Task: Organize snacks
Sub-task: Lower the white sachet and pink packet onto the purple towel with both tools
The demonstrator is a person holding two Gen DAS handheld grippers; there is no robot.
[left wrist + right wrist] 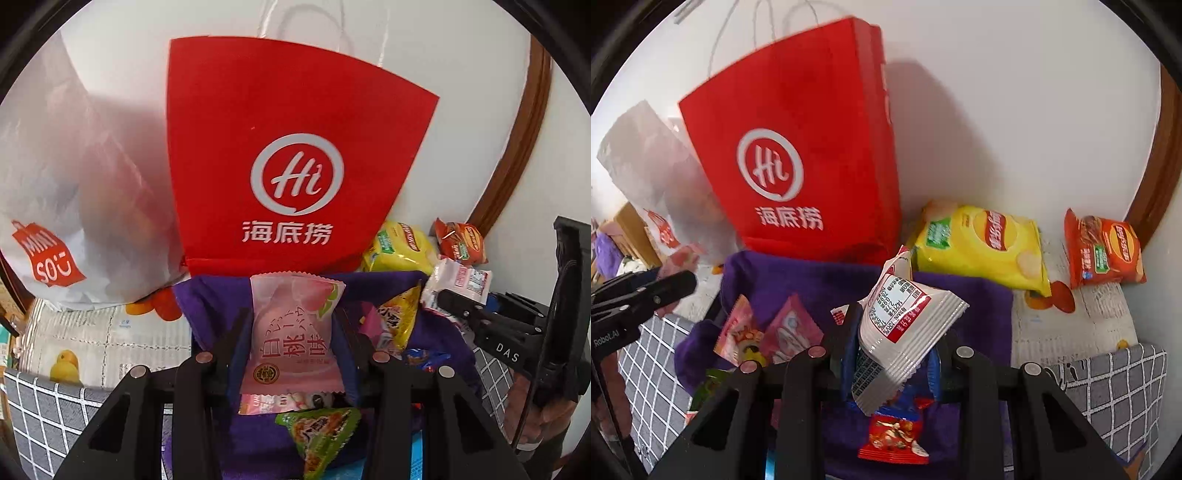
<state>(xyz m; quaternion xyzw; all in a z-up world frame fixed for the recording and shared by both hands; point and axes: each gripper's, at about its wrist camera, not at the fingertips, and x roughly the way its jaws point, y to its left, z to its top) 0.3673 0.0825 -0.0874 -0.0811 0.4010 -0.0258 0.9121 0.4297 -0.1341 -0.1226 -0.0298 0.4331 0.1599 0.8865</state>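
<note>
Left tongs [291, 354] grip a pink packet [293, 332], right tongs [892, 354] a white one [905, 325] (purple cloth [820, 280] below).

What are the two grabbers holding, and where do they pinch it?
The left gripper pinches a pink peach snack packet by its two side edges. The right gripper pinches a white and red packet across its lower part.

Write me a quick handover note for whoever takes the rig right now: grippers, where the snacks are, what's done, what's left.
Left gripper: shut on pink peach packet.
Right gripper: shut on white packet.
Both are held over the purple cloth bin, which already holds several small packets.
Yellow chip bag and orange chip bag lie by the wall, outside the bin.
Red paper bag stands behind the bin.
Left: place both held packets, then sort the chips.
</note>
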